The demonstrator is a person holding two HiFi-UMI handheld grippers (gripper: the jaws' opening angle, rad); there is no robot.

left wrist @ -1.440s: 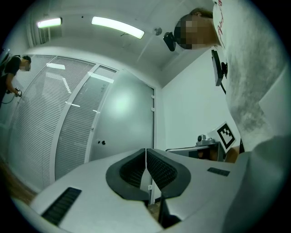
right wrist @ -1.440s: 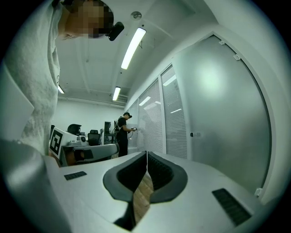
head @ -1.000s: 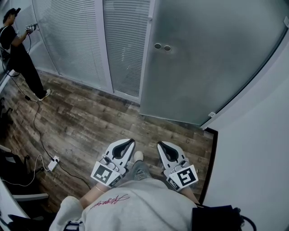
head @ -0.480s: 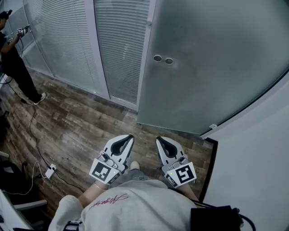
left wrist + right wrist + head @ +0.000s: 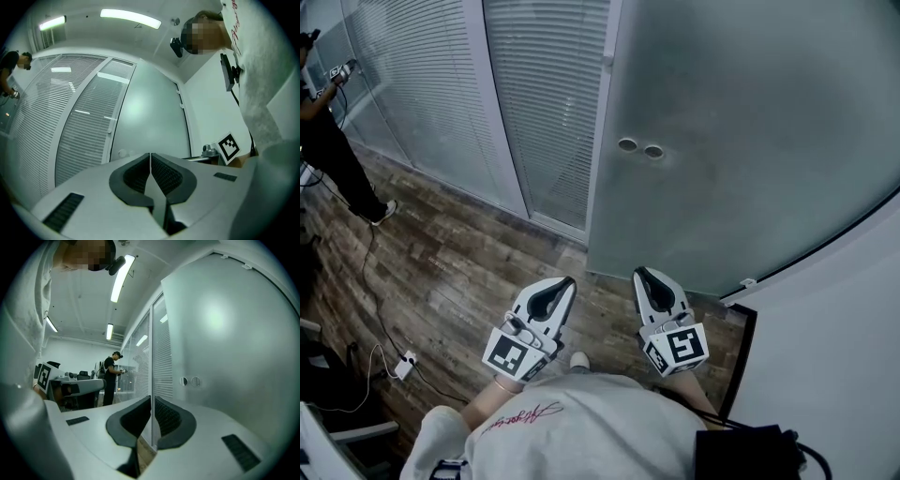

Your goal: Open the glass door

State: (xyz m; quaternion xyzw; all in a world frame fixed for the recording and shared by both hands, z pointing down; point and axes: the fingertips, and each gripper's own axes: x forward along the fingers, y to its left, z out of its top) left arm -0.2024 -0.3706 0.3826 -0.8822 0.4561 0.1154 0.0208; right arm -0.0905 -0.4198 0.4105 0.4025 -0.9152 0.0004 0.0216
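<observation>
At the far left another person (image 5: 328, 141) stands on the wooden floor (image 5: 459, 272), beside the partition with blinds (image 5: 422, 103); a white power strip (image 5: 406, 364) lies on the floor at the lower left; your left gripper (image 5: 568, 281) is in front of your body, its jaws pressed together and empty; your right gripper (image 5: 640, 274) is just beside it, jaws also closed on nothing; the frosted glass door (image 5: 750, 141) stands ahead and to the right, apart from both grippers, with two round fittings (image 5: 639, 148) near its left edge.

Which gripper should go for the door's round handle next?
Probably right: the right gripper sits nearly in line with the door's round handle; the left gripper is offset toward the blinds.
</observation>
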